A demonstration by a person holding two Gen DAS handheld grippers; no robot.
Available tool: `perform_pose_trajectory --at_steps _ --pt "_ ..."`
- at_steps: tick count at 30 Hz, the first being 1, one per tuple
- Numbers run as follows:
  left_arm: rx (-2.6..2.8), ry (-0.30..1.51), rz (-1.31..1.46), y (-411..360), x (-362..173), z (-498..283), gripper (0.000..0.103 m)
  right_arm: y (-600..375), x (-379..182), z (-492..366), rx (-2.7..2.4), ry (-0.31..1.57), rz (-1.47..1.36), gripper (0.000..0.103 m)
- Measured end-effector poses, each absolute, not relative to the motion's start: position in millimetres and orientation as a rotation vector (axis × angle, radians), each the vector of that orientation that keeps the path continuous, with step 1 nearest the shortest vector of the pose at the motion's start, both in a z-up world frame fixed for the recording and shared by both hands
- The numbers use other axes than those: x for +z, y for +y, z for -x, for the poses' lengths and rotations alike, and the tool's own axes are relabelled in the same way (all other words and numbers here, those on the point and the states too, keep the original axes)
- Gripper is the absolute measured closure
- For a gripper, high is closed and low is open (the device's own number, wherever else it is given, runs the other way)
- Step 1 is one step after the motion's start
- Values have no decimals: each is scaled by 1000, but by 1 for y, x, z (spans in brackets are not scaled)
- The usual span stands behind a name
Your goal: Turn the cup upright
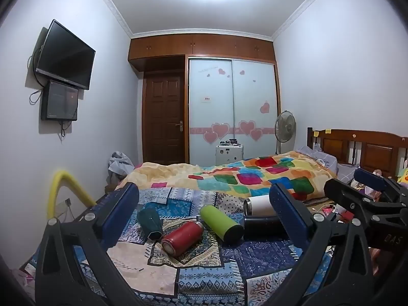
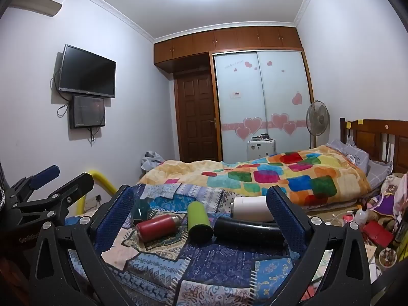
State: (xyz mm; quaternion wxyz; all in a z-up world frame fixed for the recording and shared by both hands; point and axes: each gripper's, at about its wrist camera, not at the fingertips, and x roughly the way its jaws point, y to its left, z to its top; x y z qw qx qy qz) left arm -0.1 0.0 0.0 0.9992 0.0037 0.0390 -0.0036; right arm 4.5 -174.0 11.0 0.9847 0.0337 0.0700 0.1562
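Several cups lie on their sides on a patterned blue cloth point(image 1: 204, 278): a dark green one point(image 1: 150, 222), a red one point(image 1: 181, 237), a lime green one point(image 1: 220, 224), a black one point(image 1: 262, 225) and a white one point(image 1: 258, 205). My left gripper point(image 1: 204, 216) is open above and in front of them, holding nothing. My right gripper point(image 2: 200, 219) is open too, with the red cup point(image 2: 156, 227), the lime cup point(image 2: 199, 220), the black cup point(image 2: 248, 229) and the white cup point(image 2: 251, 209) between its fingers' lines of sight. The right gripper also shows at the right edge of the left wrist view point(image 1: 357, 186).
A colourful checked blanket point(image 1: 255, 176) covers the bed behind the cups. A yellow padded rail point(image 1: 66, 191) stands at the left. Clutter lies at the right beside a wooden headboard point(image 2: 377, 137). A fan point(image 1: 285, 127), a wardrobe and a door are at the far wall.
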Motion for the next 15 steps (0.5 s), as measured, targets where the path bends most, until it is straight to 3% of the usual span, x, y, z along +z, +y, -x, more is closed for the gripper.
perform_pose_trajectory --at_steps 15 --pt "-14 83 8 0 -1 -5 0 -173 10 -7 310 149 -65 0"
